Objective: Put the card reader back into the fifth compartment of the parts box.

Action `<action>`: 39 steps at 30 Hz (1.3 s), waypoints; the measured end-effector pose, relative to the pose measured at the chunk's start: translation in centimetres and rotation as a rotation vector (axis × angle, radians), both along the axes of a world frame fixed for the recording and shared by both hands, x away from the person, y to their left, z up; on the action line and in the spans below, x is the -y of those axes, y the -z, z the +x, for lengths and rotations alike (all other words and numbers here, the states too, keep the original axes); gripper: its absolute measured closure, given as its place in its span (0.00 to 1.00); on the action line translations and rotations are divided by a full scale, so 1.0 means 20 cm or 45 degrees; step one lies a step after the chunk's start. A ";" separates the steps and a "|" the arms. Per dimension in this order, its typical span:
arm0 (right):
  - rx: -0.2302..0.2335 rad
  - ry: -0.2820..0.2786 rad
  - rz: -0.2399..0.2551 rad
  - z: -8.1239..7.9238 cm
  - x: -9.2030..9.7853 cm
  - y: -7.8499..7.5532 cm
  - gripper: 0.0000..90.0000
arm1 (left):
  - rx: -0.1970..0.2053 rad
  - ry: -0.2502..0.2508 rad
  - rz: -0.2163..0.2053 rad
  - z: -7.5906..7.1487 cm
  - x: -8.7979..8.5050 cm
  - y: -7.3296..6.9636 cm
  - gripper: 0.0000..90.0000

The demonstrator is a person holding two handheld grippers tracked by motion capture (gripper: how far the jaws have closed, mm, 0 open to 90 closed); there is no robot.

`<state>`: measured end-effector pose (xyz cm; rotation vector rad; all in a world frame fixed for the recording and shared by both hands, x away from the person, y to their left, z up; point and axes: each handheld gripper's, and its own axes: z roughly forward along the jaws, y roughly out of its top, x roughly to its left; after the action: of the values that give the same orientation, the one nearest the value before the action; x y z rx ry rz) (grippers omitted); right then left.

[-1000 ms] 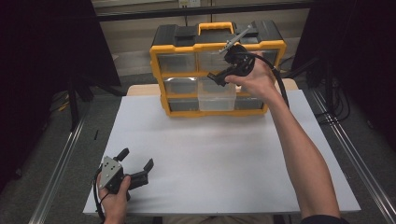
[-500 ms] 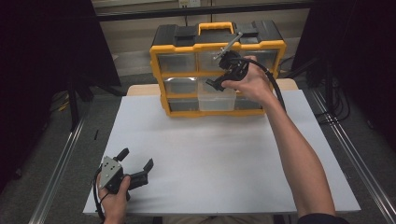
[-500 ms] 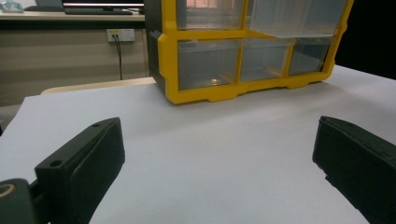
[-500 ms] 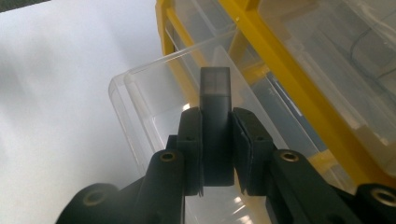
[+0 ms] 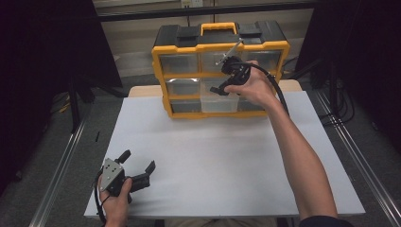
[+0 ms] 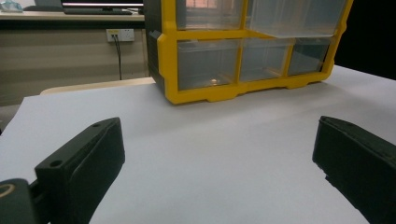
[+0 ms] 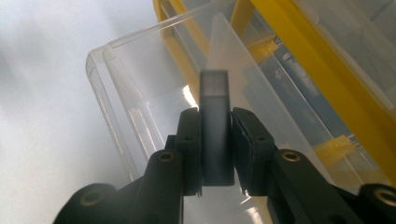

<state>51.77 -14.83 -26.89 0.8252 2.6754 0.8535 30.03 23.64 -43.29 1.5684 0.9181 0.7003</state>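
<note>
Grey, flat and slab-like, a small block (image 7: 215,126) sits pinched between the pads of the right gripper (image 7: 215,140), just above a pulled-out clear drawer (image 7: 154,93) in the middle row of the yellow organizer (image 5: 161,61). What the block is made of cannot be told from the blurred right gripper view. The organizer, with black lid and yellow handle (image 5: 218,26), stands at the middle of the tabletop's far edge; the right hand (image 5: 253,87) reaches in front of its right columns and hides part of them. White sheeting covers the tabletop (image 5: 227,156). Near the front left corner rests the left gripper (image 5: 137,170), well apart from the organizer, its fingers spread wide with nothing between them. Beyond lie a dark room, a beige wall (image 6: 70,56) with a socket (image 6: 119,35), and metal floor rails (image 5: 61,170).
</note>
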 end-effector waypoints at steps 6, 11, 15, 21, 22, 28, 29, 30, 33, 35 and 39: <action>0.052 0.027 0.025 -0.01 0.01 -0.01 0.59 | 0.003 0.014 0.009 0.00 0.01 0.00 0.03; 0.092 0.067 0.078 -0.02 0.03 -0.04 0.40 | -0.001 0.006 0.000 0.00 0.00 0.00 0.03; 0.125 0.111 0.097 -0.03 0.05 -0.03 0.28 | 0.000 -0.003 -0.013 0.00 0.01 0.00 0.03; 0.174 0.157 0.199 -0.05 0.09 -0.03 0.20 | -0.014 -0.003 0.003 0.02 0.01 0.01 0.03; 0.179 0.158 0.209 -0.05 0.10 -0.03 0.20 | -0.019 0.000 0.007 0.02 0.00 0.01 0.03; 0.215 0.226 0.292 -0.09 0.15 -0.01 0.11 | -0.016 -0.007 -0.004 0.02 0.00 0.01 0.03; 0.215 0.226 0.292 -0.09 0.15 -0.01 0.11 | -0.016 -0.007 -0.006 0.02 0.00 0.01 0.03; 0.220 0.230 0.304 -0.10 0.16 -0.01 0.10 | -0.016 -0.007 -0.006 0.02 0.00 0.01 0.03; 0.233 0.260 0.354 -0.12 0.19 0.02 0.06 | -0.015 -0.001 -0.008 0.02 0.00 0.01 0.03; 0.249 0.270 0.366 -0.14 0.20 0.03 0.04 | -0.010 0.003 -0.003 0.01 0.00 0.01 0.03; 0.284 0.303 0.406 -0.17 0.22 0.05 0.04 | -0.015 0.003 -0.009 0.00 0.00 0.01 0.03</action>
<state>48.36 -19.31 -27.80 1.0238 2.2276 1.2457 30.12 23.62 -43.42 1.5689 0.9260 0.6863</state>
